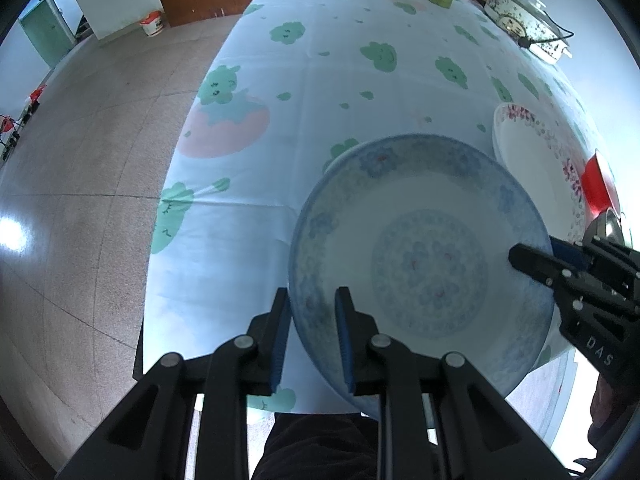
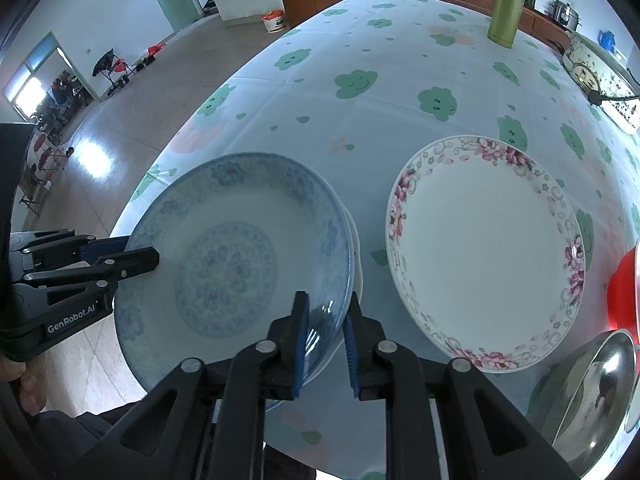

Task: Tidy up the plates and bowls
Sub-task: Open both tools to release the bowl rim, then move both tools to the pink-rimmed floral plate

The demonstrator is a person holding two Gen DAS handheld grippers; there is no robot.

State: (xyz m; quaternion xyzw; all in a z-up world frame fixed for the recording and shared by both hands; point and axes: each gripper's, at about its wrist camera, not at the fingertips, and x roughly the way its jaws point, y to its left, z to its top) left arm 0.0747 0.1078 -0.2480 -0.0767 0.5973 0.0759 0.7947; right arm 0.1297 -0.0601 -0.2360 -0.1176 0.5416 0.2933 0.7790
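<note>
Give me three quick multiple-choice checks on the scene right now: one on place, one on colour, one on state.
1. Where does the pink-flowered plate lie relative to the blue-patterned plate, in the right wrist view?
A. To its right, apart from it
B. Stacked on top of it
C. To its left, touching it

2. What colour is the tall flask at the far end of the table?
A. Red
B. Olive green
C. Black

3. How is the blue-patterned plate held?
A. Lying free, both grippers clear
B. Left gripper only
C. Left gripper and right gripper on opposite rims

Answers: 1 A, a strip of tablecloth shows between them; 2 B, its body is plainly olive green; 3 C, each gripper has a finger on either side of the rim.
</note>
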